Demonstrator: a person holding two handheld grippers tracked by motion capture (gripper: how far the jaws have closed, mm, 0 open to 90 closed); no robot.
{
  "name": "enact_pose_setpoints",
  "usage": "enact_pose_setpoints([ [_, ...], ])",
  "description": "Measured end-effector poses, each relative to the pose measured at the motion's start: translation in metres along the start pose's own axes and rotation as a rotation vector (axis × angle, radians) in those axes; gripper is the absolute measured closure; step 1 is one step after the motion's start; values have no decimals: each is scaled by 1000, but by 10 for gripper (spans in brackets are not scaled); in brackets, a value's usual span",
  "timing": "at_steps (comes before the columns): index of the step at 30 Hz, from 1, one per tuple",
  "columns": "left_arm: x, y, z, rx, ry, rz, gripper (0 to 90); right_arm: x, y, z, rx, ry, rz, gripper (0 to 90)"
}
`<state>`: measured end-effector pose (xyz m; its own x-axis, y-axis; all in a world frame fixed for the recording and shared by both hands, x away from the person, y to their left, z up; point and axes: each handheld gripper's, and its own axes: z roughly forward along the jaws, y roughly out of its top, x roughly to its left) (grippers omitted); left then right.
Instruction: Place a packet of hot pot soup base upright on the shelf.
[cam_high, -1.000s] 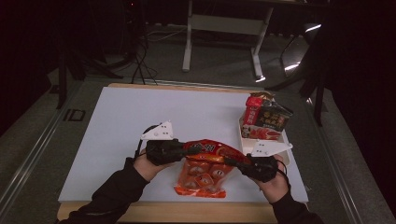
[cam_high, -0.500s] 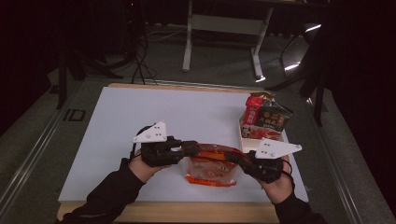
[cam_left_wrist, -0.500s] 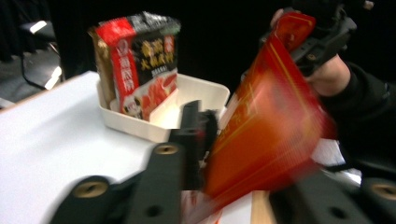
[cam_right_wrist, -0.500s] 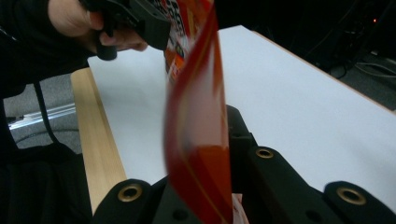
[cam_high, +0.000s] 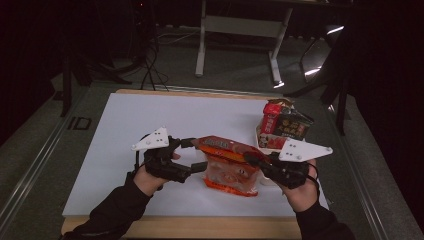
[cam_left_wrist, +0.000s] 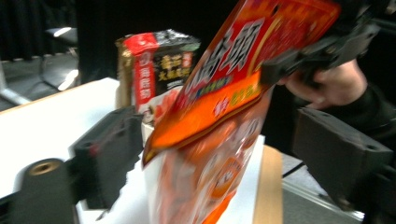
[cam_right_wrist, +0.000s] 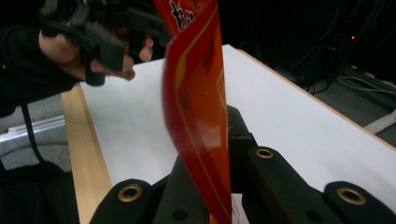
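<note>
An orange-red snack bag (cam_high: 230, 167) hangs over the front of the white table (cam_high: 150, 120). My right gripper (cam_high: 250, 159) is shut on the bag's right top edge; in the right gripper view the bag (cam_right_wrist: 196, 98) stands edge-on, pinched between the jaws of that gripper (cam_right_wrist: 219, 135). My left gripper (cam_high: 197, 154) is at the bag's left top corner, and its jaws have just been opening. In the left gripper view the bag (cam_left_wrist: 219, 107) sits between the wide-apart jaws of the left gripper (cam_left_wrist: 224, 154), with neither pad pressing on it.
Several upright snack packets (cam_high: 282, 127) stand in a group at the back right of the table, close behind the right hand. The wooden table edge (cam_high: 200, 227) runs along the front. A desk frame (cam_high: 240, 30) and cables lie on the floor beyond.
The left jaws went from shut on the bag's top edge to wide open. The right gripper rose, and the bag now hangs higher from it.
</note>
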<state>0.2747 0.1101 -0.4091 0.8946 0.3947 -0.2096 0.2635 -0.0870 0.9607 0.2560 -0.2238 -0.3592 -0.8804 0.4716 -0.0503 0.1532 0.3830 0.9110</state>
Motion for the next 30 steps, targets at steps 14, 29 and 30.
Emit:
enact_pose_setpoints([
  [14, -5, -20, -14, -22, 83, 24, 23, -9, 20, -14, -51, -25, 9, 900],
  [29, -6, -49, -31, 32, 138, 9, 23, -37, 54, -51, -125, -136, 7, 900],
  [30, -6, -51, -32, 35, 143, 9, 23, -38, 55, -54, -127, -147, 8, 900],
])
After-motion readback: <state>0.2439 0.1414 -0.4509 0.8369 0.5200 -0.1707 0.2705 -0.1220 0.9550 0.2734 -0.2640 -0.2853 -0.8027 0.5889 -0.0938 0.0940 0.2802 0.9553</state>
